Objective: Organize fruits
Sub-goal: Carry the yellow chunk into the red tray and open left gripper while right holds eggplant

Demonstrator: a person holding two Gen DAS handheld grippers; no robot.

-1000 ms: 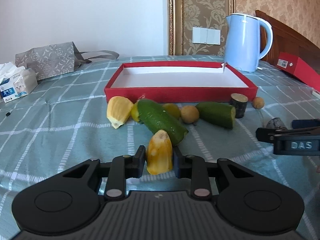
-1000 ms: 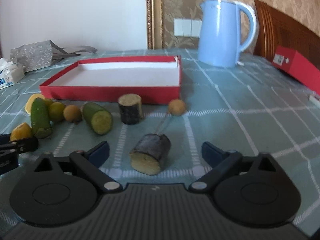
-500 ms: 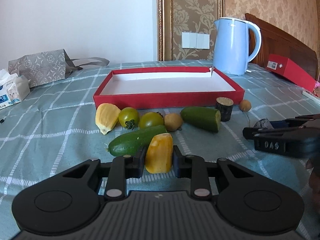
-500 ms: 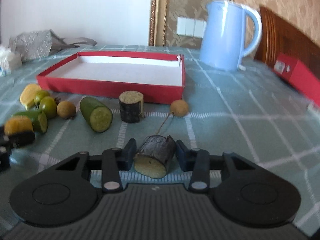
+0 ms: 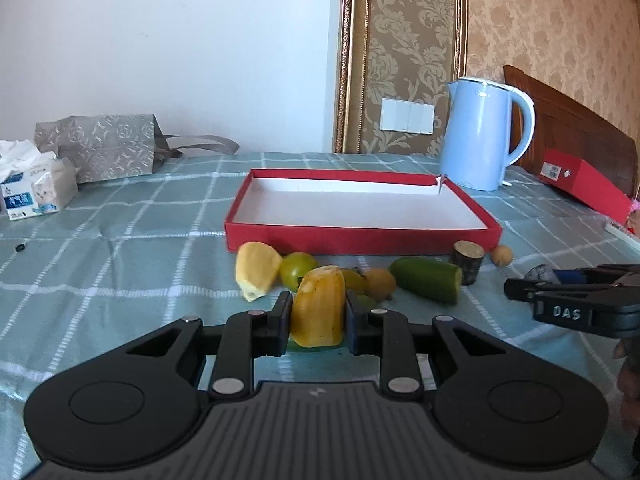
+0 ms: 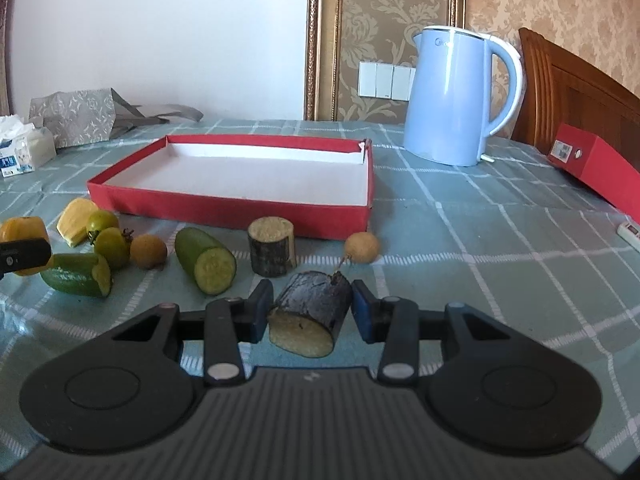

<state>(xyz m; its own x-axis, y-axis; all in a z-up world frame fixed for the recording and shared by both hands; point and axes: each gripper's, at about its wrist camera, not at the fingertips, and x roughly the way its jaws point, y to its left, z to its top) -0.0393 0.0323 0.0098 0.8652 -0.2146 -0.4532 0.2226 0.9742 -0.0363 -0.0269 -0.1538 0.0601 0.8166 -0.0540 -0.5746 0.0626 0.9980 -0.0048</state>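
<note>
Teal checked tablecloth [image 6: 460,216], red tray [image 5: 360,236] mid-table and bare inside, blue kettle [image 6: 456,96] behind its far right corner.

Left gripper [image 5: 316,316]: jaws pinched on the yellow jackfruit piece [image 5: 318,304], held upright. It looks clear of the cloth but I can't confirm that. Right gripper [image 6: 310,312]: jaws closed in on the dark sugarcane chunk [image 6: 308,312], pads at both bark sides, cut face toward the camera.

Nothing is in the tray yet. The second jackfruit piece [image 6: 76,222], two green tomatoes [image 6: 108,236], two longans [image 6: 148,251], two cucumber halves [image 6: 206,260] and the other cane chunk [image 6: 272,246] sit in a loose row just in front of its near wall.

Risks as I see them:
- Jackfruit is soft and tapered, so a hard squeeze could bruise it or squirt it out forward.
- Cane is round with slick bark, so it may roll in the pads and drop.
- The tray wall is low but the row crowds it. A shallow carry could clip the wall or knock the longans rolling.
- Both hands heading for one tray could collide.
- The kettle is close to the far corner, so overshoot hits it.
</note>
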